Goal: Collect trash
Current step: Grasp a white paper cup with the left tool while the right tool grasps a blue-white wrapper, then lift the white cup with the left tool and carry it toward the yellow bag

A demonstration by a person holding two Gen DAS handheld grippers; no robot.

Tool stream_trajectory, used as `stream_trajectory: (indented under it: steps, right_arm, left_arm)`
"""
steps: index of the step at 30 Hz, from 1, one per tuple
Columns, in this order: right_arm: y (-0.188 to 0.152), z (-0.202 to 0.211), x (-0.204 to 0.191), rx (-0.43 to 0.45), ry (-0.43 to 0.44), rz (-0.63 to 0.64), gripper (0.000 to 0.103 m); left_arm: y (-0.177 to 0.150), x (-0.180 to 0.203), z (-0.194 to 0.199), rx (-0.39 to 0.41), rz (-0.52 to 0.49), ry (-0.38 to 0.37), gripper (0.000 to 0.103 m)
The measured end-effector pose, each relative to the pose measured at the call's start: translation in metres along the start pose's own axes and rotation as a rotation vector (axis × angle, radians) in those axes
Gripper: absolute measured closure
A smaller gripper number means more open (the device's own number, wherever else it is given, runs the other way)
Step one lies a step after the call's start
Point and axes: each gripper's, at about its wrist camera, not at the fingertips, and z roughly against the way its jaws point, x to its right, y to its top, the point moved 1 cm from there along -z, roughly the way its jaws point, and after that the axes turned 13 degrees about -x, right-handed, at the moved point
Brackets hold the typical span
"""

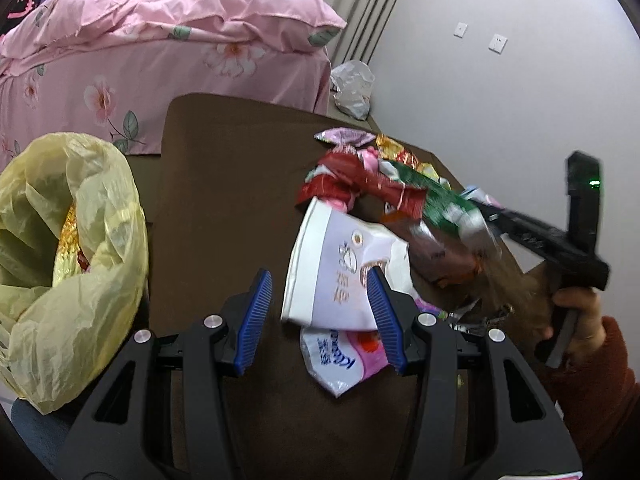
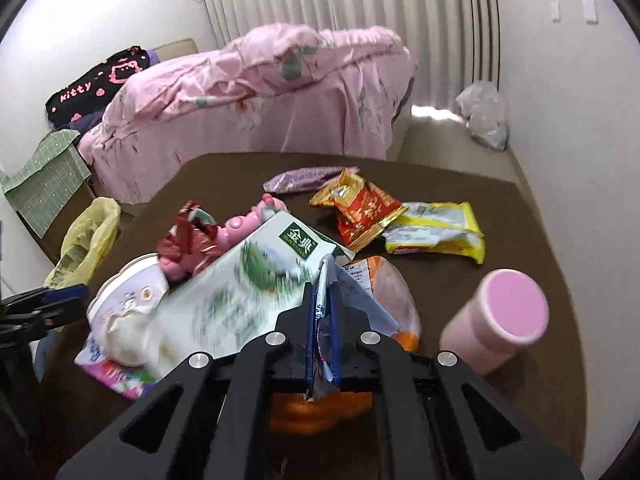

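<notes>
A heap of wrappers lies on the brown table [image 1: 220, 200]. My left gripper [image 1: 320, 316] is open low over it. A squashed white paper cup [image 1: 332, 276] lies between its blue fingertips; the left pad stands clear of the cup. A pink-and-white packet [image 1: 344, 364] lies under the cup. My right gripper [image 2: 322, 292] is shut on the edge of a green-and-white carton [image 2: 240, 292]. In the left wrist view that right gripper [image 1: 486, 212] holds the carton [image 1: 444, 200] tilted above the pile. A yellow plastic bag [image 1: 80, 280] gapes at the table's left edge.
Around the heap lie a red wrapper [image 2: 188, 240], a pink toy [image 2: 248, 224], a red-and-gold packet [image 2: 360, 208], a yellow packet [image 2: 440, 232] and a purple wrapper [image 2: 304, 180]. A pink cup [image 2: 500, 316] stands on the right. A pink-covered bed [image 1: 160, 60] lies beyond the table.
</notes>
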Motion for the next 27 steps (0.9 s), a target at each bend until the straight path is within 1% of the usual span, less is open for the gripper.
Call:
stream_trajectory:
  steps: [3,6,12,15,17,18,21,23,27]
  right_arm:
    - [-0.011,0.027,-0.001,0.042,0.004,-0.001,0.096]
    - [-0.028,0.049,-0.001,0.064,0.002,-0.012,0.096]
    - [-0.062,0.061,-0.002,0.058,0.004,-0.051,0.096]
    - [-0.074,0.062,-0.006,0.049,0.01,-0.059,0.096]
    - [-0.079,0.061,-0.011,0.042,0.004,-0.051,0.096]
    - [-0.081,0.061,-0.013,0.041,-0.001,-0.046,0.096]
    - [-0.083,0.061,-0.019,0.044,-0.005,-0.03,0.096]
    - [-0.082,0.062,-0.023,0.05,-0.004,-0.019,0.096]
    - [-0.079,0.064,-0.029,0.062,0.005,-0.006,0.096]
  left_arm:
    - [-0.003,-0.001,-0.004,-0.019,0.005,-0.013,0.056]
    - [-0.005,0.0,-0.003,-0.028,0.004,-0.028,0.056]
    - [0.009,-0.003,-0.007,-0.023,0.043,-0.011,0.056]
    - [0.016,0.0,-0.018,-0.052,0.053,-0.023,0.056]
    - [0.017,0.002,-0.025,-0.081,0.06,-0.019,0.057]
    - [0.016,0.004,-0.029,-0.097,0.064,-0.012,0.067]
    - [0.012,0.004,-0.027,-0.085,0.062,-0.023,0.075]
    - [0.009,0.005,-0.017,-0.053,0.053,-0.033,0.08]
    - [0.005,0.006,0.006,0.013,0.035,-0.019,0.089]
